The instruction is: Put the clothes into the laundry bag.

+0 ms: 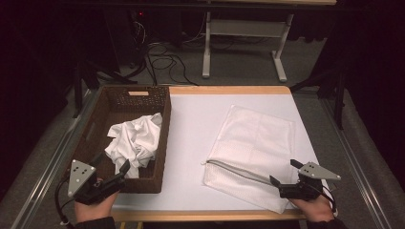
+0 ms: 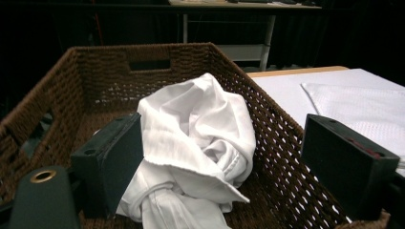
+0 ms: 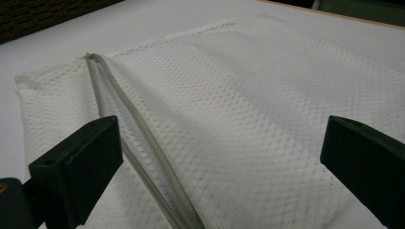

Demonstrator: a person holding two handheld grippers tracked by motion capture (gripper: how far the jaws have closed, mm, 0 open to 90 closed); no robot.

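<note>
Left gripper (image 1: 111, 168) at lower left of the high view, jaws apart, nothing between them, hovering over the near end of the brown wicker basket (image 1: 95, 125). Crumpled white cloth (image 1: 134, 141) lies inside the basket, toward its near right side, resting on the basket floor and against the right wall. In the left gripper view the cloth (image 2: 191, 143) sits centre frame between the two open jaws, left jaw close beside its lower edge; cannot tell if it touches. Basket (image 2: 76, 76) has a cut-out handle slot in its far wall, upper left of that frame.

Right gripper (image 1: 285, 173) at lower right of the high view, jaws apart, over the near right corner of the white mesh bag (image 1: 253, 143). Bag lies flat on the white surface (image 1: 196, 124), centre-right of frame, well apart from the basket. Grey zipper (image 1: 234, 171) runs along the bag's near edge, partly open. In the right gripper view the mesh bag (image 3: 248, 133) spreads between the open jaws; zipper (image 3: 138, 143) runs diagonally from upper left down to bottom centre, passing just beside the left jaw. Person's hands at bottom edge of the high view.
</note>
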